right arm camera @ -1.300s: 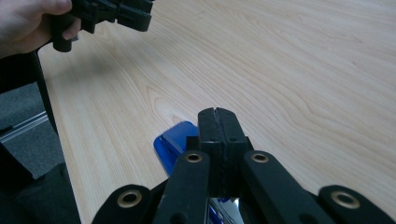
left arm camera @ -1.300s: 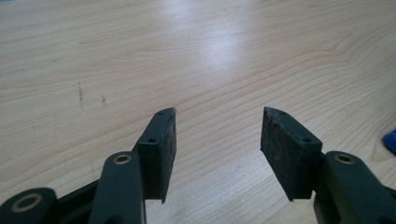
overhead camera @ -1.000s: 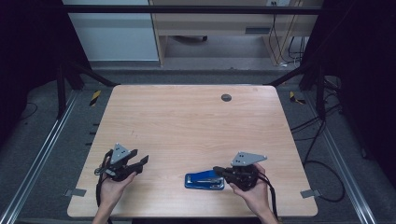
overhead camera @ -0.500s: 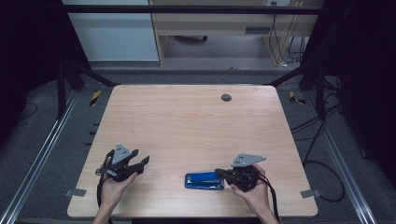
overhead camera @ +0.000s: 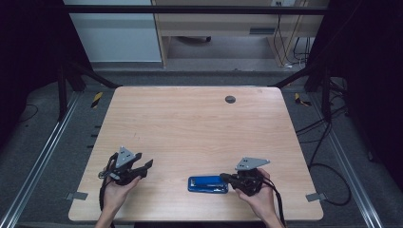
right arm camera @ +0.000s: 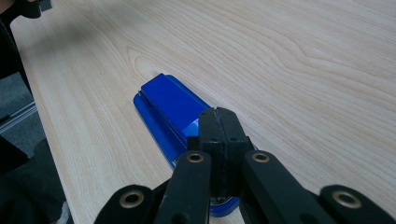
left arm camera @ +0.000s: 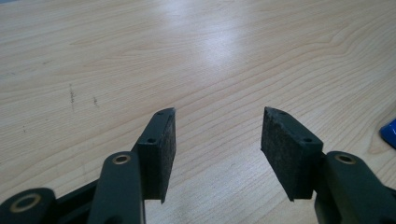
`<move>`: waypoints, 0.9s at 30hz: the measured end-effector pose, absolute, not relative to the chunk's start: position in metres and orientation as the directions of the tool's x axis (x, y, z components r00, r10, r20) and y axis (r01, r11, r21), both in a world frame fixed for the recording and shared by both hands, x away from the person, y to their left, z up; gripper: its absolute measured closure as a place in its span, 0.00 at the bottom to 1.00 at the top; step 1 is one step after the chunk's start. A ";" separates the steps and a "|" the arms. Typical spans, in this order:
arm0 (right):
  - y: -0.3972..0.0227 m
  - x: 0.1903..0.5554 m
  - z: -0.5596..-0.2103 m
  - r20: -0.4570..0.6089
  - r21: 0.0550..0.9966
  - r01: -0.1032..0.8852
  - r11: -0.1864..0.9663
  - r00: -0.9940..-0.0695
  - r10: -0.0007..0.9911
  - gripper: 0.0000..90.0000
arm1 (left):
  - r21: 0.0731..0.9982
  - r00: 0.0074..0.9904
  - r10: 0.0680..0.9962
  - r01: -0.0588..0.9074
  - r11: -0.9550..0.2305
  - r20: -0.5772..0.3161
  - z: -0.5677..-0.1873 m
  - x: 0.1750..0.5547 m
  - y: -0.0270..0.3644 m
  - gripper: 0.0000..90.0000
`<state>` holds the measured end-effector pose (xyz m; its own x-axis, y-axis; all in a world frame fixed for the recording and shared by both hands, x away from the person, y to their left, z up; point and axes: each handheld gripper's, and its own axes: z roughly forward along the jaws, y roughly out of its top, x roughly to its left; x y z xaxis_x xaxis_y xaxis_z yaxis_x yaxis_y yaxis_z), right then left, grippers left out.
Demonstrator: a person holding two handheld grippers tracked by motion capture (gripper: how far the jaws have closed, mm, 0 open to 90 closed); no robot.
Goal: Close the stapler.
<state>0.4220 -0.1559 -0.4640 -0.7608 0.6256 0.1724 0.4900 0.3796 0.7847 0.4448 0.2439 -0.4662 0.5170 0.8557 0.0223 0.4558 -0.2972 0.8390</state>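
My right tongs (right arm camera: 219, 116) pinched together, empty, tips over the flat blue plastic stapler's (overhead camera: 207, 184) near end; nothing shifted since a second ago. Left tongs (left arm camera: 217, 135) gape, empty, left of stapler on pale wooden counter (overhead camera: 190, 128).

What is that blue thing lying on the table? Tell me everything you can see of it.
The blue thing is a flat, oblong object of glossy, plastic-looking material: a wider base with rounded corners and a narrower raised slab along its top. It lies flat on the wooden table near the front edge, lengthwise across it. The right gripper, jaws pressed together, sits over its near end; whether the tips touch it I cannot tell. What it is stays unclear.
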 end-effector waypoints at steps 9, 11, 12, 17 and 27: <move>-0.156 0.423 -0.468 0.180 0.786 0.490 0.378 -0.766 0.617 1.00 | 0.843 0.520 0.854 0.447 -0.300 0.028 -0.465 0.444 0.244 0.50; -0.155 0.423 -0.467 0.163 0.785 0.479 0.393 -0.772 0.614 1.00 | 0.841 0.516 0.856 0.452 -0.297 0.025 -0.466 0.445 0.244 0.50; -0.154 0.423 -0.466 0.161 0.785 0.478 0.395 -0.772 0.615 1.00 | 0.841 0.517 0.856 0.452 -0.296 0.024 -0.466 0.445 0.245 0.50; -0.158 0.423 -0.462 0.157 0.825 0.451 0.342 -0.762 0.628 0.97 | 0.846 0.524 0.852 0.445 -0.294 0.021 -0.465 0.445 0.245 0.50; -0.182 0.433 -0.463 0.115 0.866 0.421 0.270 -0.693 0.712 0.78 | 0.843 0.540 0.842 0.445 -0.303 0.017 -0.467 0.446 0.242 0.48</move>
<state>0.4328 -0.1823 -0.4626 -0.6927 0.7120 0.1149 0.4214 0.2703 0.8657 0.4457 0.2422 -0.4674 0.5397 0.8417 0.0169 0.4455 -0.3026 0.8426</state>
